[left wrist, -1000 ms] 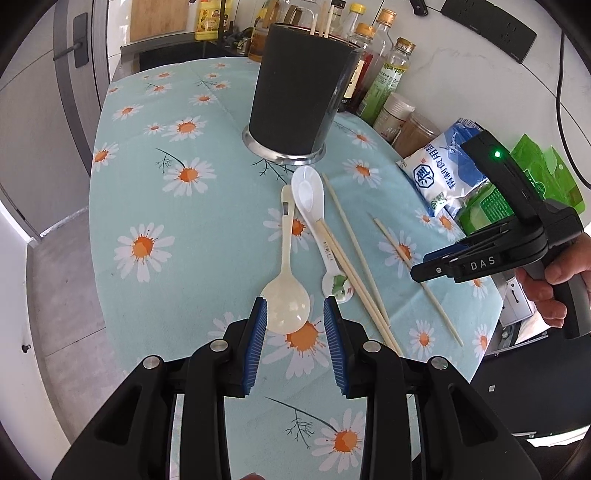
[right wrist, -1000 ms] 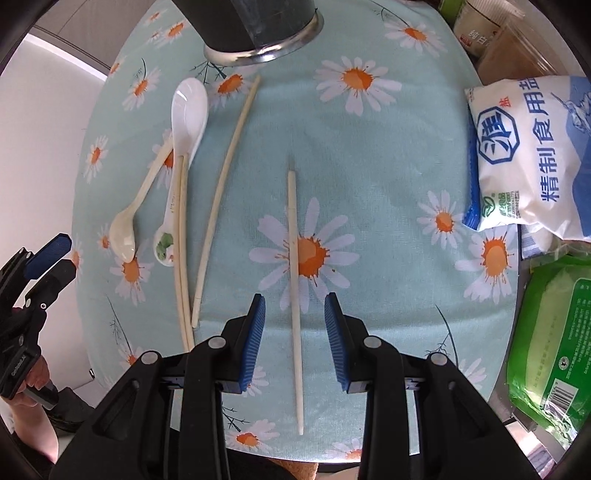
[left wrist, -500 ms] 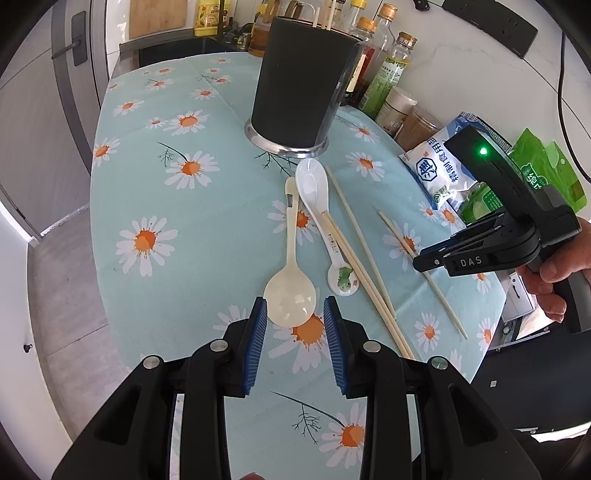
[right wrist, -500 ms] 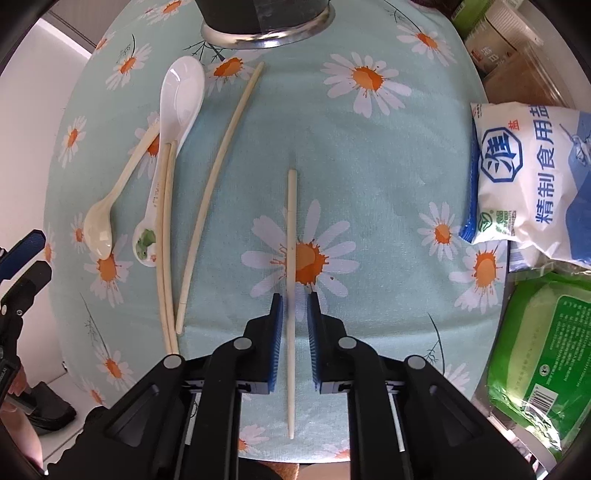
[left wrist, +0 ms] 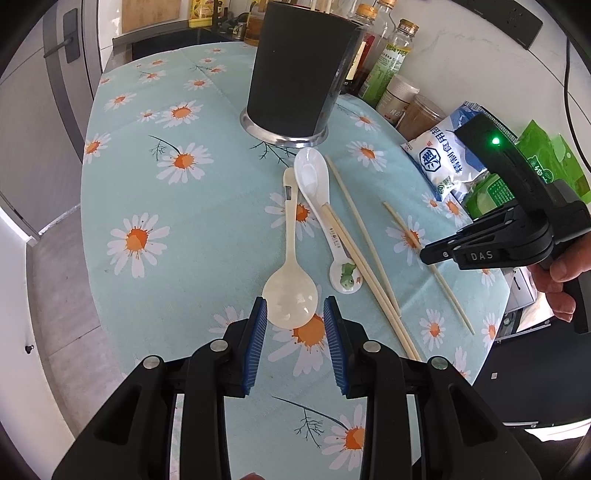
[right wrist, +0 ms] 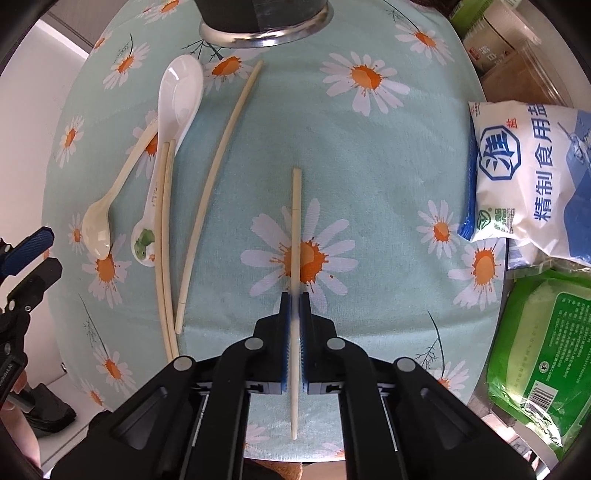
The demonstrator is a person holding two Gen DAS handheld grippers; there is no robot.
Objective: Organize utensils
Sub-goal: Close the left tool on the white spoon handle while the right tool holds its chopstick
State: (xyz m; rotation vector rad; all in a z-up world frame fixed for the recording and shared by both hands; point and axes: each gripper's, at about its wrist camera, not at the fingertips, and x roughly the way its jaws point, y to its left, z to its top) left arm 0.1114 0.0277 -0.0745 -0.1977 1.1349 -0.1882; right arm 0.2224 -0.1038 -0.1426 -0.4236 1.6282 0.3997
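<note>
Daisy tablecloth (right wrist: 369,155): right gripper (right wrist: 294,306) jaws clamp lone chopstick (right wrist: 296,221), pointing toward holder (right wrist: 262,22).

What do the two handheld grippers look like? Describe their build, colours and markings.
The left gripper and right gripper are matt black plastic with silver screws and ribbed blue pads. Seen from the left wrist view, the right gripper carries white "DAS" lettering and a lit green lamp. No sleeves or cables show.
</note>
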